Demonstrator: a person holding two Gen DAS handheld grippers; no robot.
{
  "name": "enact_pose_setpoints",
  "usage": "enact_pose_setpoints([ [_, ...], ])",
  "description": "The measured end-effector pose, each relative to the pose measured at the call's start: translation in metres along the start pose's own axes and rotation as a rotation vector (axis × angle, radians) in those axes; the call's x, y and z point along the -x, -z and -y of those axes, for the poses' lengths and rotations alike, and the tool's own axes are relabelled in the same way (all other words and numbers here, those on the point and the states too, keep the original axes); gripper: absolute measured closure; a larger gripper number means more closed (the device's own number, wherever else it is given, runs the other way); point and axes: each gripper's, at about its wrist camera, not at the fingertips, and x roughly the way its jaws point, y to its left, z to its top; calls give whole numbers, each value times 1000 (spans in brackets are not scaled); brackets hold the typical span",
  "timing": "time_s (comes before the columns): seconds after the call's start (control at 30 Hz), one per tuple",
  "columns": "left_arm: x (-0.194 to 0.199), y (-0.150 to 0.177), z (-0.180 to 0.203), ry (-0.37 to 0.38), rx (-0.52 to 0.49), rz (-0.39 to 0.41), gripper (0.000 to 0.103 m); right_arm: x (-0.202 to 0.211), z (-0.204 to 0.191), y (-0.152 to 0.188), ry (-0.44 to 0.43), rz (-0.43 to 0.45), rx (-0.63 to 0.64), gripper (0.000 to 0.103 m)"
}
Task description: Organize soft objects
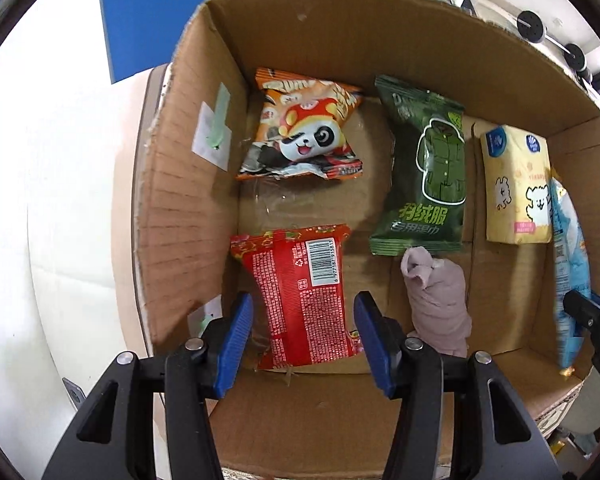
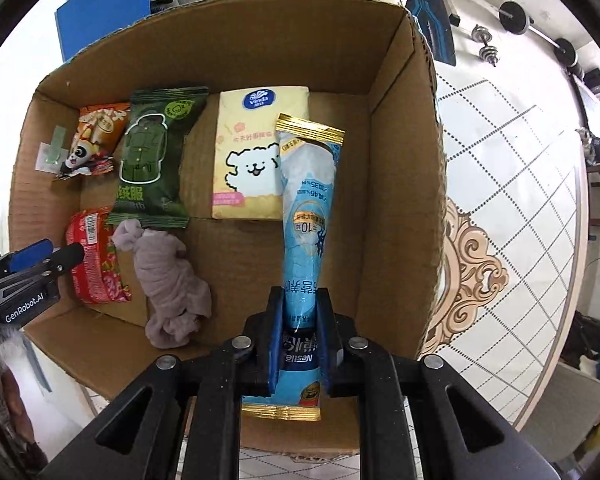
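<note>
A cardboard box [image 1: 188,168] [image 2: 404,184] holds soft items. My left gripper [image 1: 304,336] is open, its jaws on either side of a red snack packet [image 1: 300,296] [image 2: 94,256] lying at the box's near left. My right gripper [image 2: 300,320] is shut on a long blue Nestle packet [image 2: 306,220] and holds it over the box's right part; it shows at the right edge of the left wrist view [image 1: 570,256]. Also in the box lie an orange panda packet [image 1: 300,132], a green wipes packet [image 1: 428,168], a yellow tissue pack [image 1: 516,184] and a rolled mauve cloth [image 1: 436,300].
The box sits on a white patterned table [image 2: 512,184]. A blue board [image 1: 156,16] stands behind the box at the left. Dumbbells [image 2: 540,28] lie far behind at the right. The left gripper shows at the left edge of the right wrist view [image 2: 40,264].
</note>
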Motion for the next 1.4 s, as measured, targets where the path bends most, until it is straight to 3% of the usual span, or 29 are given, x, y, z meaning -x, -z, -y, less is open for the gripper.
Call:
enact_pose_setpoints([
  [0.17, 15, 0, -8, 8, 20, 21, 52, 12, 1, 1, -17, 19, -5, 75],
  [0.23, 29, -2, -8, 13, 26, 37, 52, 18, 1, 3, -20, 31, -9, 65],
  [0.37, 53, 4, -2, 27, 36, 88, 50, 32, 6, 8, -27, 62, -23, 55],
  [0.43, 66, 10, 1, 37, 37, 122, 42, 38, 9, 12, -27, 80, -29, 48],
  [0.5, 78, 16, 7, 24, 34, 163, 41, 45, 11, 17, -19, 100, -27, 41],
  [0.53, 85, 20, 13, 18, 32, 180, 35, 48, 12, 19, -15, 110, -29, 36],
  [0.57, 90, 23, 16, 11, 31, 197, 20, 51, 14, 22, -12, 124, -31, 32],
  [0.6, 93, 27, 19, 2, 32, 213, 13, 54, 15, 24, -5, 134, -28, 24],
  [0.63, 97, 31, 22, -6, 32, 231, 9, 56, 15, 26, 5, 140, -26, 15],
  [0.7, 100, 37, 27, -15, 36, 254, 9, 60, 18, 30, 7, 148, -28, 10],
  [0.9, 106, 52, 42, -10, 40, 288, 9, 67, 24, 45, 17, 162, -34, 8],
  [1.07, 133, 72, 52, -20, 40, 352, 9, 89, 33, 65, 7, 195, -42, 8],
  [1.4, 227, 138, 74, -29, 28, 494, 9, 196, 56, 143, -31, 383, -43, 8],
])
